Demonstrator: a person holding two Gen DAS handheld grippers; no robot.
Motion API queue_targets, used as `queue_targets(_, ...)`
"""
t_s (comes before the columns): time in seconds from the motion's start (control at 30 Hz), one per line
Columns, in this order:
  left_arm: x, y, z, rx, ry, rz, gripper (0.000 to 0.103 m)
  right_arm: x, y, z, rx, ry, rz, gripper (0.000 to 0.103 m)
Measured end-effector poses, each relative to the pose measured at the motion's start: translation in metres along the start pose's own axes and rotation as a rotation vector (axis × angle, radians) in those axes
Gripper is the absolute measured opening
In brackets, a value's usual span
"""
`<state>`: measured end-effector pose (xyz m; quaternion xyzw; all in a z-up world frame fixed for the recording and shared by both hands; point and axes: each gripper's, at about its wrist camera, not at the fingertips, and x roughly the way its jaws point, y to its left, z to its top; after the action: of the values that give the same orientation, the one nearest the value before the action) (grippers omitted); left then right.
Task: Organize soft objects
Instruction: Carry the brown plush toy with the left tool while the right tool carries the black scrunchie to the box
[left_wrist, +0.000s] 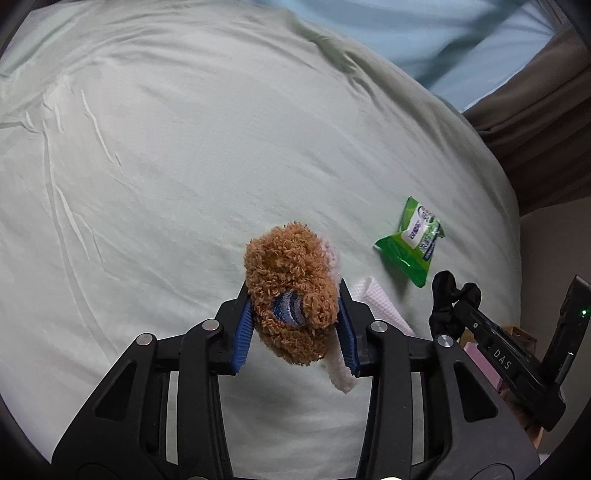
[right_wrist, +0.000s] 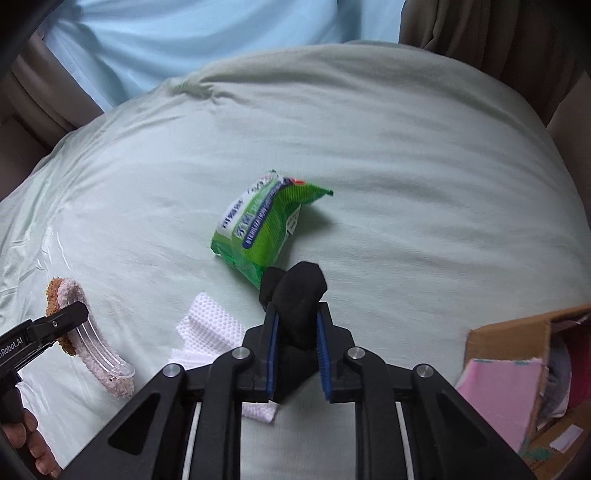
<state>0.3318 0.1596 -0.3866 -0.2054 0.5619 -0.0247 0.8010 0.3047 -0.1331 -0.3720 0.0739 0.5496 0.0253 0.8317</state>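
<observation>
Here, the left tool (left_wrist: 295, 325) is pinching a brown curly plush slipper (left_wrist: 291, 295) between its blue pads (left_wrist: 242, 336), low in the middle of the left wrist view. The slipper's long axis is running from the lower right of that frame, where its pale pink edge is hanging below the pads, up toward the centre, where its rounded brown end is pointing away from the camera. A blue striped patch on it is facing the lens. In the right wrist view the same slipper (right_wrist: 88, 332) is showing at the lower left, its pink side and a clear plastic insert turned toward the camera, its length slanting down to the right.

The right tool (right_wrist: 297, 332) is clamping a bunched black fabric item (right_wrist: 299, 299), which is standing up out of the narrow gap between the pads at lower centre. Which way its length is running cannot be told, since it is wadded.

A green wipes packet (right_wrist: 266, 225) is lying on the pale green bed cover (right_wrist: 406, 184) just beyond the black item, its long axis slanting from lower left to upper right. A white textured cloth (right_wrist: 210, 325) is lying beside the right tool, to its left. A cardboard box (right_wrist: 517, 332) holding pink things is sitting at the lower right edge.
</observation>
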Motion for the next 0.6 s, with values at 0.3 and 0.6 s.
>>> queue_targets(0.3, -0.092, -0.034, -0.001, 0.119, -0.100, -0.043, 0.036, -0.087, 0.018, -0.010, 0.032, -0.111, 0.011, 0.014)
queue_targets(0.6, -0.187, -0.091, -0.019, 0.285, -0.188, -0.117, 0.036, -0.201, 0.006, -0.038, 0.140, -0.218, 0.036, 0.014)
